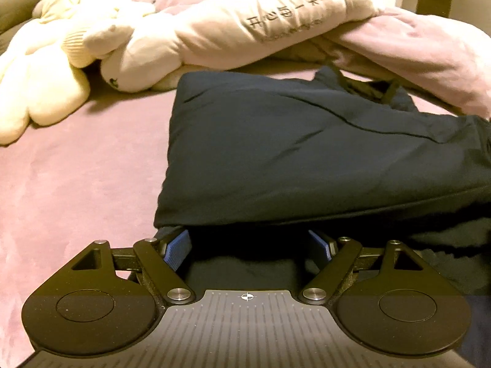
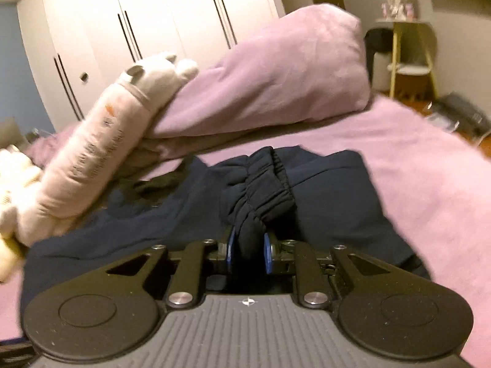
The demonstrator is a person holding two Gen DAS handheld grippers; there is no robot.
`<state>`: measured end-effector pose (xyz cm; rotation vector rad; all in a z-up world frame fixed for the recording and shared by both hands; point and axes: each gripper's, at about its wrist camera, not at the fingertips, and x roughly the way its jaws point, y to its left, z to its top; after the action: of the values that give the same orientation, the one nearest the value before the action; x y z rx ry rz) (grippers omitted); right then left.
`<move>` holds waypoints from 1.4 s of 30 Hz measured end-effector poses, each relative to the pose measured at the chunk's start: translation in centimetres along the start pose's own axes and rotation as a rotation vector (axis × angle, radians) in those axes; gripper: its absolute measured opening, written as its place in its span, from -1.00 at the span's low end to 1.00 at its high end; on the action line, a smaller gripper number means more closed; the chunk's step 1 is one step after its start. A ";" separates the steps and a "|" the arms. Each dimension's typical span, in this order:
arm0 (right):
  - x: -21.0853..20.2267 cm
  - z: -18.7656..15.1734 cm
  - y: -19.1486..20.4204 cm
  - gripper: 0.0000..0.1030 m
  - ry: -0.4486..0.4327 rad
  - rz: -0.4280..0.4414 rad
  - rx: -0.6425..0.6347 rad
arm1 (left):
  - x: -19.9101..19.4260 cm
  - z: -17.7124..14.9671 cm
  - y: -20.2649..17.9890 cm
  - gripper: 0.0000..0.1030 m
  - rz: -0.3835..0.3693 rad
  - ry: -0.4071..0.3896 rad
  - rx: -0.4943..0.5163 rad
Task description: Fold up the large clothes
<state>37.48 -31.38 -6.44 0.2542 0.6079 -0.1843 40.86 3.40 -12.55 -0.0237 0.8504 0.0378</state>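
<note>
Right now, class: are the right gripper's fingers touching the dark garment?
Touching. The right wrist view shows both blue fingers pressed against a bunched fold of the dark garment between them.

Home bedroom, bed (image 2: pixel 414 165), wardrobe (image 2: pixel 159 18), plush toys (image 1: pixel 46 70)

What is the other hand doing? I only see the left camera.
Observer: The right tongs are pinching the stretchy waistband of the dark trousers.
Child: What's past the bed on that side?
Observer: A small yellow table against the wall.
Child: Does the pink pillow have anything leaning on it?
Observer: Yes, a long plush toy props its paws against the pillow.
</note>
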 end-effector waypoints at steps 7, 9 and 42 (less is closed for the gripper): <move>-0.9 0.3 -3.1 -0.20 -0.004 -0.083 0.035 | -4.0 -0.7 0.9 0.61 -0.067 -0.003 0.079; -2.0 0.7 -3.1 -0.21 -0.059 -0.100 0.064 | -5.8 0.0 1.6 0.69 -0.024 -0.069 0.072; 7.7 0.4 10.0 -0.47 -0.017 -0.007 -0.386 | 5.5 7.1 -3.9 0.87 0.147 -0.355 0.096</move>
<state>46.33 -22.73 -8.76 -0.1220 0.6152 -0.0733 49.98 -0.09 -11.94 0.1326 0.4970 0.1352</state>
